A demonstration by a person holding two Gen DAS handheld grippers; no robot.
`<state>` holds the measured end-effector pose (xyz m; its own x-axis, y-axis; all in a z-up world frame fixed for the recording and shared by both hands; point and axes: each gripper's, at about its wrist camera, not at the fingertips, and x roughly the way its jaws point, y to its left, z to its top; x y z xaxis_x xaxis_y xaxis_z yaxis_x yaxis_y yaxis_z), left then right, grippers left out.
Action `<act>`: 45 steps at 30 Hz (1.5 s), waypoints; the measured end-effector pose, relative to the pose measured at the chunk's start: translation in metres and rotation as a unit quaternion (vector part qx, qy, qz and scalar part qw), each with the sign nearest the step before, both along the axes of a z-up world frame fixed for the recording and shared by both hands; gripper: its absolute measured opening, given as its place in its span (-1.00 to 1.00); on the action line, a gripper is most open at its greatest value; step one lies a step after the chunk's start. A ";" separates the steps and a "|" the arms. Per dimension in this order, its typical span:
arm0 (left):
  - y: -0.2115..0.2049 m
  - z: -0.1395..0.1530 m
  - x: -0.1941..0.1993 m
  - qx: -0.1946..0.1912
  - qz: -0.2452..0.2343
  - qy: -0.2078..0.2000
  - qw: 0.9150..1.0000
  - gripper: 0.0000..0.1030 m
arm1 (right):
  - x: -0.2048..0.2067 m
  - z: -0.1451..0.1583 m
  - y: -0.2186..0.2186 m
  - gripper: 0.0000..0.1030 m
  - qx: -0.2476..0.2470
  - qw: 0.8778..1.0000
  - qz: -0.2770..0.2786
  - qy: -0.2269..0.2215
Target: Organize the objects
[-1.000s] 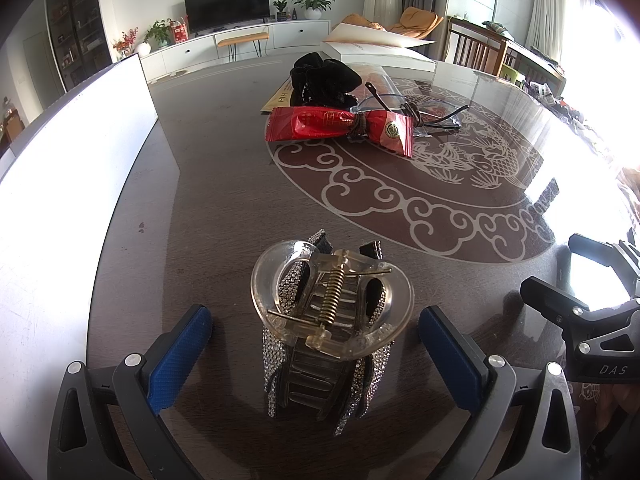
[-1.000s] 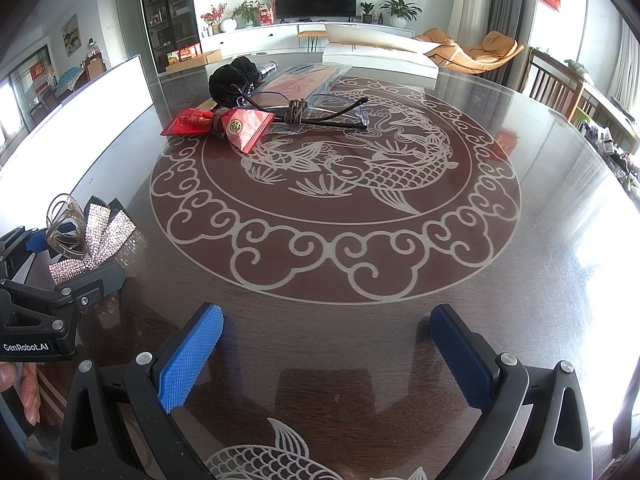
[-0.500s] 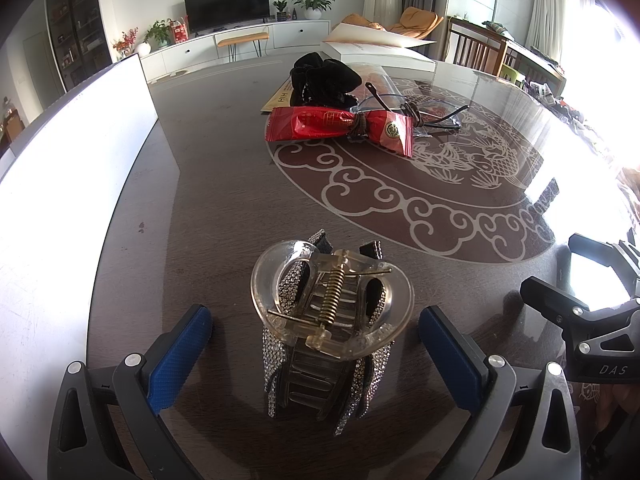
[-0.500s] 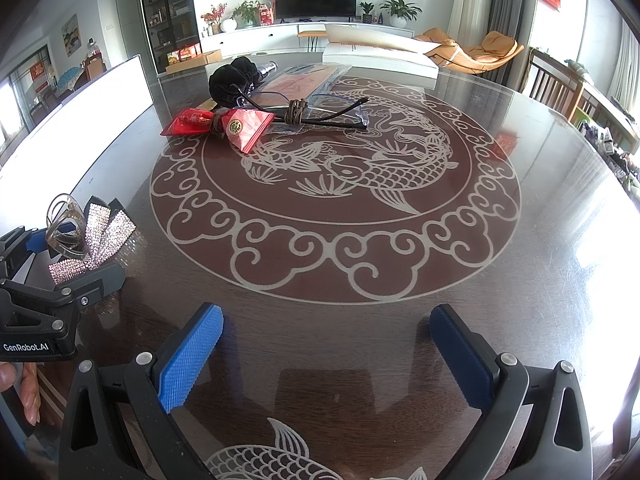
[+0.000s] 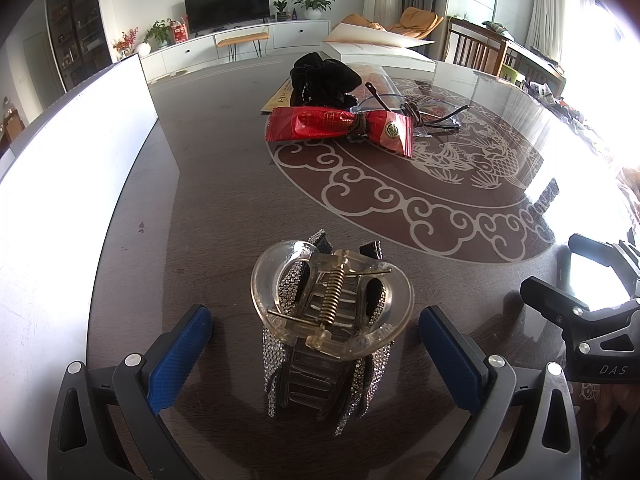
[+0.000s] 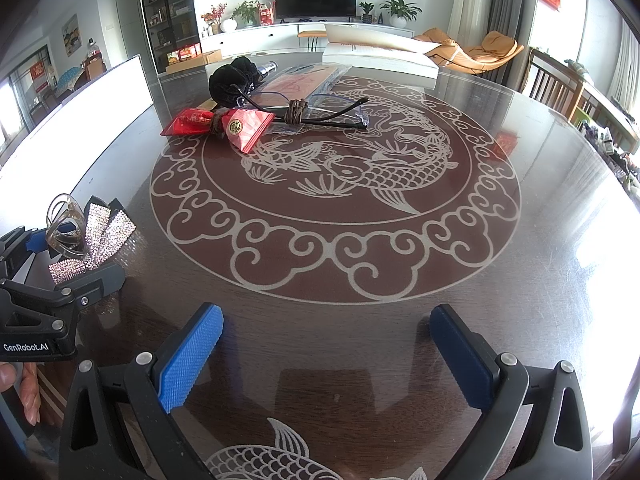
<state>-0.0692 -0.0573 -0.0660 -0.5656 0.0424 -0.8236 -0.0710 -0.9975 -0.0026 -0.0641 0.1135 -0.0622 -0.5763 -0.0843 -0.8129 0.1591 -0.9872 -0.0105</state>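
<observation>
Both grippers spread wide, holding nothing.
Left gripper point(image 5: 316, 344) straddles the rhinestone hair claw clip point(image 5: 330, 324) on the glass table point(image 5: 224, 208), pads apart from it; right gripper point(image 6: 326, 352) brackets bare tabletop.

Hair claw point(image 5: 330, 320) fills the gap between left jaws; table point(image 6: 400, 340) ahead bare
</observation>
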 end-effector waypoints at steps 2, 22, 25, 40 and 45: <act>0.000 0.000 0.000 0.000 0.000 0.000 1.000 1.00 | 0.000 0.000 0.000 1.00 0.000 1.000 0.000 0.000; 0.000 0.000 0.000 0.000 0.000 0.000 1.000 1.00 | 0.000 0.000 0.000 1.00 0.000 1.000 0.000 0.000; 0.000 0.000 0.000 0.000 0.000 0.000 1.000 1.00 | 0.000 0.000 0.000 1.00 0.000 1.000 0.000 0.000; 0.000 0.000 0.000 0.000 0.001 0.000 1.000 1.00 | -0.058 0.024 -0.022 1.00 -0.058 0.997 0.038 0.016; 0.000 0.001 0.001 0.001 0.001 0.000 1.000 1.00 | -0.106 0.037 -0.094 0.95 -0.013 0.985 0.171 0.036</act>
<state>-0.0679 -0.0572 -0.0653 -0.5662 0.0432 -0.8232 -0.0693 -0.9976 -0.0048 -0.1703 0.0198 -0.0253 -0.5661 -0.3035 -0.7664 0.4816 -0.8763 -0.0087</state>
